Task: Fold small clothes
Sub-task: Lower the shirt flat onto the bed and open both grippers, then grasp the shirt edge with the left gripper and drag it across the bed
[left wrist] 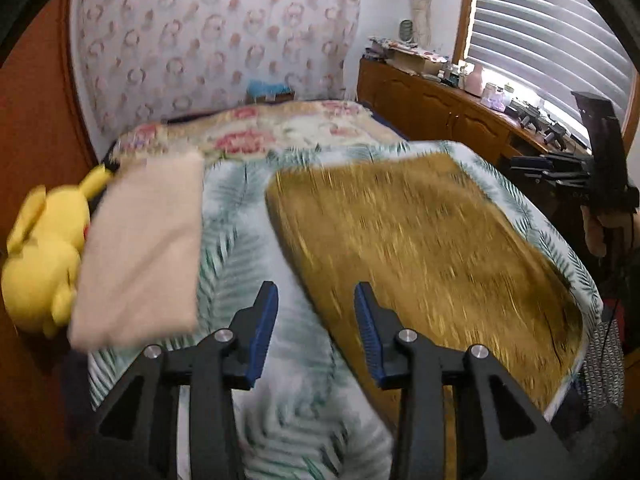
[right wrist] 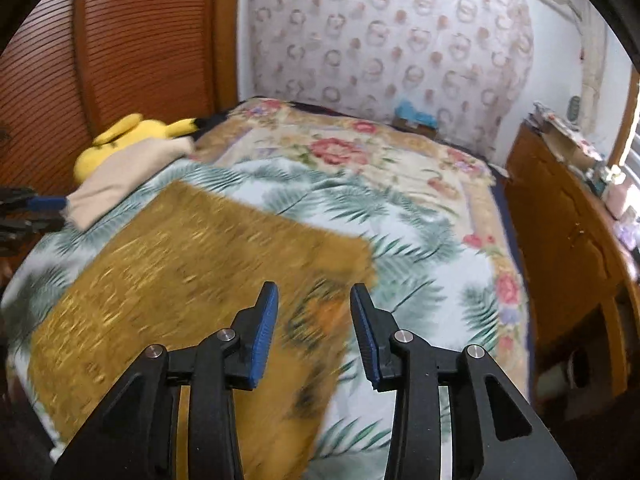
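A mustard-yellow cloth (left wrist: 420, 248) lies spread flat on the leaf-print bedcover (left wrist: 240, 240); it also shows in the right wrist view (right wrist: 172, 288). A folded beige cloth (left wrist: 144, 252) lies at the bed's left edge, also seen in the right wrist view (right wrist: 120, 176). My left gripper (left wrist: 316, 296) is open and empty above the bedcover, just left of the mustard cloth's edge. My right gripper (right wrist: 314, 296) is open and empty above the mustard cloth's right corner. The right gripper also appears at the far right of the left wrist view (left wrist: 560, 164).
A yellow plush toy (left wrist: 44, 248) lies by the beige cloth against the wooden wall. A floral blanket (right wrist: 360, 148) covers the far half of the bed. A wooden cabinet (right wrist: 568, 240) with clutter stands along the right side under a window.
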`<state>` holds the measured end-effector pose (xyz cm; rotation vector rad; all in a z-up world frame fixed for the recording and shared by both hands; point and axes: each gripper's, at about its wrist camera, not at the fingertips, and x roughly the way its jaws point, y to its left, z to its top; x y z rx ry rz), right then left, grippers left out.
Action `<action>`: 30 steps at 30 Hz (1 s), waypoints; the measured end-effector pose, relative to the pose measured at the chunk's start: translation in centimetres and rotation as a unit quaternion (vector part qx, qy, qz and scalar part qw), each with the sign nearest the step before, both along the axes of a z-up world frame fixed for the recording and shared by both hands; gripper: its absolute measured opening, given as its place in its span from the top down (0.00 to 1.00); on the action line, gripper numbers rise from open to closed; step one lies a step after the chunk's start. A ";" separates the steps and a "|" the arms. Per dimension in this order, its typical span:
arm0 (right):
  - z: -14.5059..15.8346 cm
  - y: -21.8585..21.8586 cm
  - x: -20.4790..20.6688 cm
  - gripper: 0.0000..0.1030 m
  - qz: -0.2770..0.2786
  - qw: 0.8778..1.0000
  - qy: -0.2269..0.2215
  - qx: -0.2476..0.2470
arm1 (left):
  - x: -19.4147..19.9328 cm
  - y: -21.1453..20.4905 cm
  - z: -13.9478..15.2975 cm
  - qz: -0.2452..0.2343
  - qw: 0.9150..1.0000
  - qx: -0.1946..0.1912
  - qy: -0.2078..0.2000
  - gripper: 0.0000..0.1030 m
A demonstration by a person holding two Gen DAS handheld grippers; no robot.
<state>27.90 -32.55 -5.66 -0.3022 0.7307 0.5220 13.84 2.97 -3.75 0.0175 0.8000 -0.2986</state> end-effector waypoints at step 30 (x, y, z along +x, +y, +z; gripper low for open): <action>-7.9 -2.5 -14.8 0.92 0.000 0.996 0.070 0.053 | -11.6 -2.3 -4.7 -0.003 0.995 -0.094 0.039 1.00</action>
